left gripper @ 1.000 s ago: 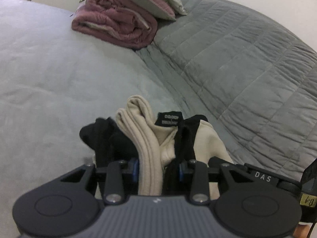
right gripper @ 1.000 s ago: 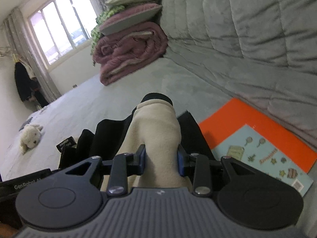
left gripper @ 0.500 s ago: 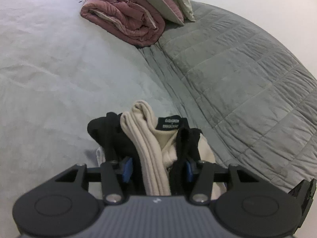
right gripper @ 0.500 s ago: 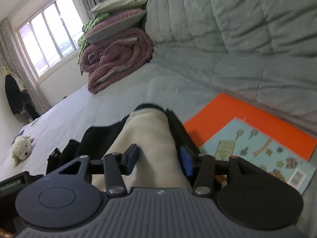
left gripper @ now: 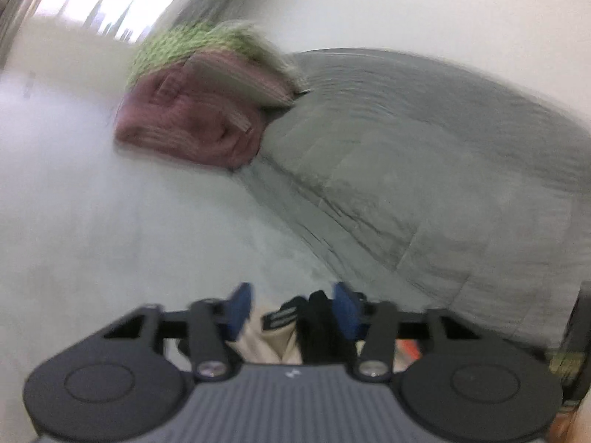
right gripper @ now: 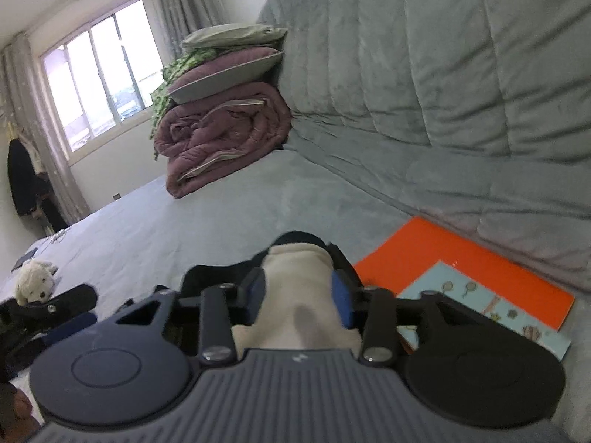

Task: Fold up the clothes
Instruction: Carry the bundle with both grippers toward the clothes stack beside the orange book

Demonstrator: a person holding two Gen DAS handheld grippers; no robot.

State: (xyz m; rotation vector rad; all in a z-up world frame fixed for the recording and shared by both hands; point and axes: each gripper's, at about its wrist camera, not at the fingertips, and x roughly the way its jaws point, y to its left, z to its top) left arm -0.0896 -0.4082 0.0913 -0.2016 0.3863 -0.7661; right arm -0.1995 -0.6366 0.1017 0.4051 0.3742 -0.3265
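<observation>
1. a grey bed surface (right gripper: pixel 207 221) spreads ahead of the right gripper, with a quilted grey backrest (right gripper: pixel 461 74) to its right.
2. far ahead, a rolled mauve quilt (right gripper: pixel 221 140) carries stacked pillows (right gripper: pixel 229 70).
3. ahead to the left, a bright window (right gripper: pixel 99 74) with grey curtains (right gripper: pixel 181 3).

Setting: home bedroom | bed (right gripper: pixel 207 221) (grey cover), folded quilt (right gripper: pixel 221 136), stacked pillows (right gripper: pixel 225 70) | curtained window (right gripper: pixel 99 70), plush toy (right gripper: pixel 35 286)

My left hand-held gripper (left gripper: pixel 291 308) has its blue pads spread apart, view blurred. My right hand-held gripper (right gripper: pixel 301 293) has its pads parted too. In its view, the left one sits at 9 o'clock.
</observation>
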